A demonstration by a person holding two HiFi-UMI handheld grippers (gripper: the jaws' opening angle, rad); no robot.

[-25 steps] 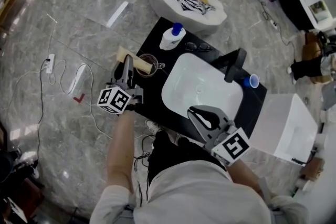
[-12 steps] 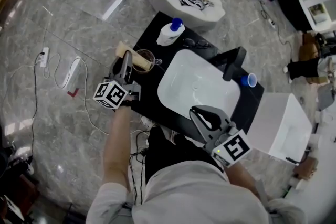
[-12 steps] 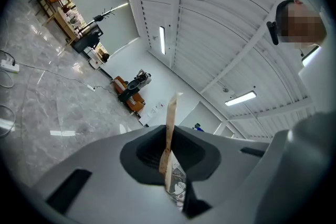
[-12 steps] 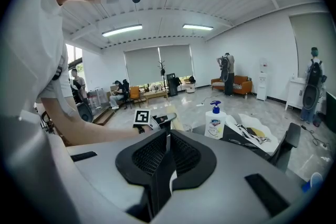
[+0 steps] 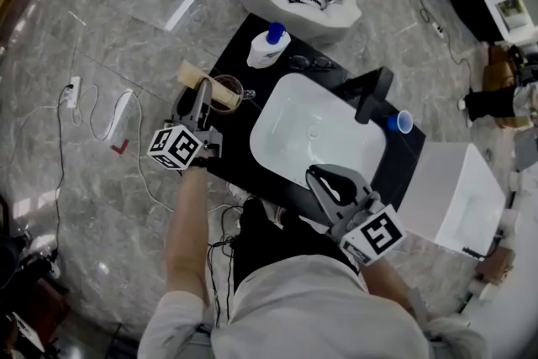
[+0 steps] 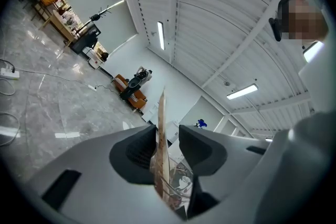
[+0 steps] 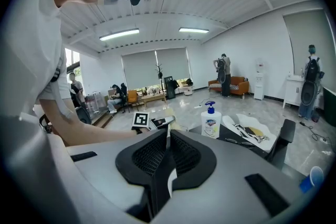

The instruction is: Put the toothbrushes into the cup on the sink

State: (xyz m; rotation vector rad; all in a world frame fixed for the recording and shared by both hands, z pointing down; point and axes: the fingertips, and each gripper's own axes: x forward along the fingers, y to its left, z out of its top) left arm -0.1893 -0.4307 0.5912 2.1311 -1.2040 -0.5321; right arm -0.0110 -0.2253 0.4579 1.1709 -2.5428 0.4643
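Observation:
A glass cup (image 5: 229, 88) stands on the black counter, left of the white sink basin (image 5: 319, 130). My left gripper (image 5: 202, 97) hangs just beside and over it. In the left gripper view a thin brown toothbrush (image 6: 160, 128) stands upright between the jaws of the left gripper (image 6: 168, 136), leaning on the left pad and clear of the right one; the jaws are opening. The glass cup (image 6: 178, 186) shows below them. My right gripper (image 5: 329, 181) waits at the sink's near edge. In its own view the right gripper (image 7: 168, 139) is shut on a thin white handle seen edge-on.
A soap bottle (image 5: 267, 46) and a pair of glasses (image 5: 307, 63) lie at the counter's far end. A black faucet (image 5: 374, 97) and a small blue cup (image 5: 403, 124) are right of the basin. A beige block (image 5: 189, 76) lies behind the glass cup.
The left gripper has crept a little toward the glass cup and stays over it. The right gripper holds its place at the sink's near edge.

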